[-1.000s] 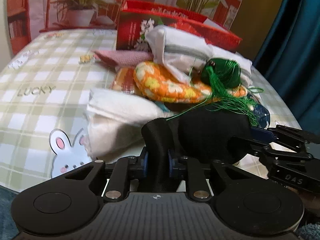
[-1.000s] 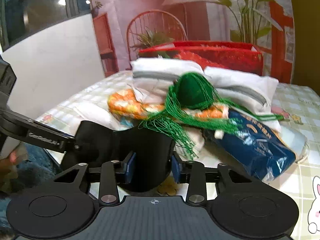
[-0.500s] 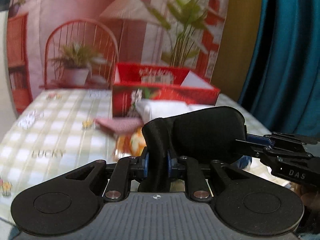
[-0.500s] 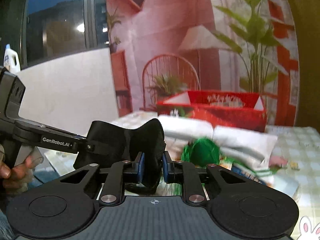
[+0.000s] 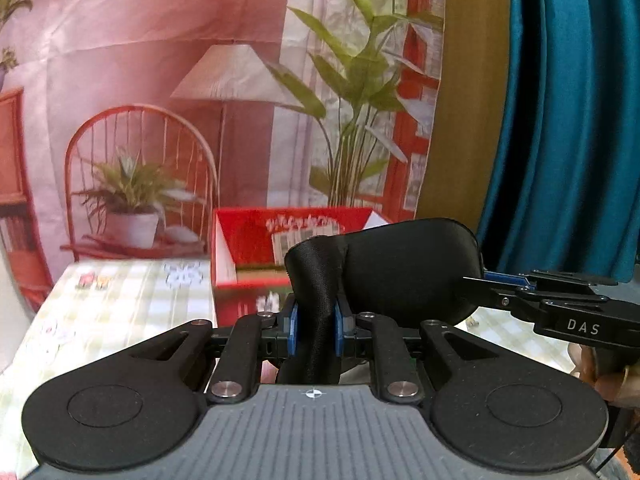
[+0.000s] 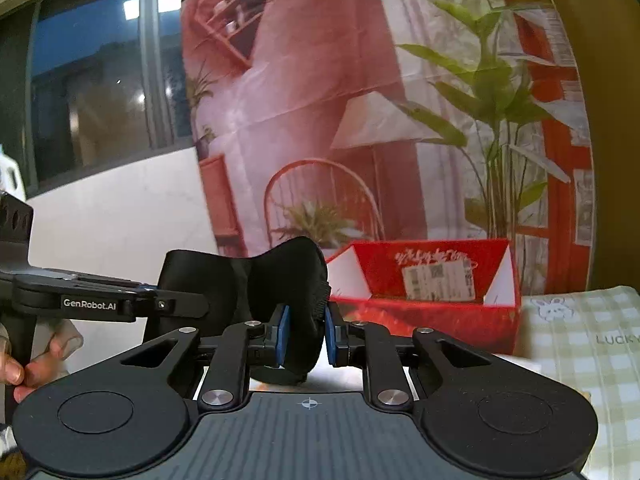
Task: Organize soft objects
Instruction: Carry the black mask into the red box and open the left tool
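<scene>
Printed backdrop [image 5: 240, 80] with a lamp, a wire chair and leafy plants now fills most of both views, and a teal curtain [image 5: 568, 120] hangs to the right of the left jaws. Half a second ago the backdrop took up less of the picture; a second ago the pile of cloths, the green tassel and the orange floral piece lay spread ahead of the jaws, and none of that pile is seen now. Both cameras have been tilted upward.

A black padded eye mask [image 5: 400, 272] is held up off the checked counter [image 5: 120, 308] between the two tools. The left gripper [image 5: 314, 330] is seen with its blue pads pressed onto a fold of the mask's satin strap end, and the mask's body is spread out to the right of those jaws. The right gripper [image 6: 304, 336] is clamped on the other end of the black padded eye mask [image 6: 280, 280], whose body bulges to the left of its jaws. In the left view the right tool's fingers, marked DAS, are seen reaching in from the right to the mask's edge; in the right view the left tool, marked GenRobot.AI, comes in from the left.

Beyond the jaws a red box [image 5: 256, 248] stands open on the counter, now lower in frame than before.
</scene>
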Tool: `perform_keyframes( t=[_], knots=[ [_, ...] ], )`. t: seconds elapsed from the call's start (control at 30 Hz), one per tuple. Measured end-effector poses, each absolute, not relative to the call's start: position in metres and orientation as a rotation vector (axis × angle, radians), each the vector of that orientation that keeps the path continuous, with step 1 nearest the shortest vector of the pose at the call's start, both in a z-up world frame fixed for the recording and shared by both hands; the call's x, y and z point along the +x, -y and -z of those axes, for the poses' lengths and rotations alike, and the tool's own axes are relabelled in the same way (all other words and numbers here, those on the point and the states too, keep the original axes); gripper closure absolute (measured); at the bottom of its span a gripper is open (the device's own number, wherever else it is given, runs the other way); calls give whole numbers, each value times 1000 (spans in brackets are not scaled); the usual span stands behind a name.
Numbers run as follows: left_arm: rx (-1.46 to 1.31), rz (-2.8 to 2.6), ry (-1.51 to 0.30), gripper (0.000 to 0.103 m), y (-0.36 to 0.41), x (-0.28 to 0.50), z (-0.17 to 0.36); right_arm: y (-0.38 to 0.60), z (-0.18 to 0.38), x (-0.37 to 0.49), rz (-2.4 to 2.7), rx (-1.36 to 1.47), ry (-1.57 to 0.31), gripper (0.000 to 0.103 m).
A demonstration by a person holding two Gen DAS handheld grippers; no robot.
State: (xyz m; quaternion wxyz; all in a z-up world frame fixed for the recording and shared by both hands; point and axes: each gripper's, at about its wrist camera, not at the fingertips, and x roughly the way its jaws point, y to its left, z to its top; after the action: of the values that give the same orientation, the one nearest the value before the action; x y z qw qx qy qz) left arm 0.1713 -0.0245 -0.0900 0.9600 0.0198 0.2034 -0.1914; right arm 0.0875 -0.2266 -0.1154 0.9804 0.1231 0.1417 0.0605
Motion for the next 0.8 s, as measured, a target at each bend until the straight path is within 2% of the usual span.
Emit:
perform_keyframes(
  t=[0.53,0.8],
  knots=[
    [120,340,-374,85,63,295,78,283,117,192,43,315,-287,86],
    [150,340,-483,81,73,327,101,302,145,226,120,373,-384,84]
  ],
)
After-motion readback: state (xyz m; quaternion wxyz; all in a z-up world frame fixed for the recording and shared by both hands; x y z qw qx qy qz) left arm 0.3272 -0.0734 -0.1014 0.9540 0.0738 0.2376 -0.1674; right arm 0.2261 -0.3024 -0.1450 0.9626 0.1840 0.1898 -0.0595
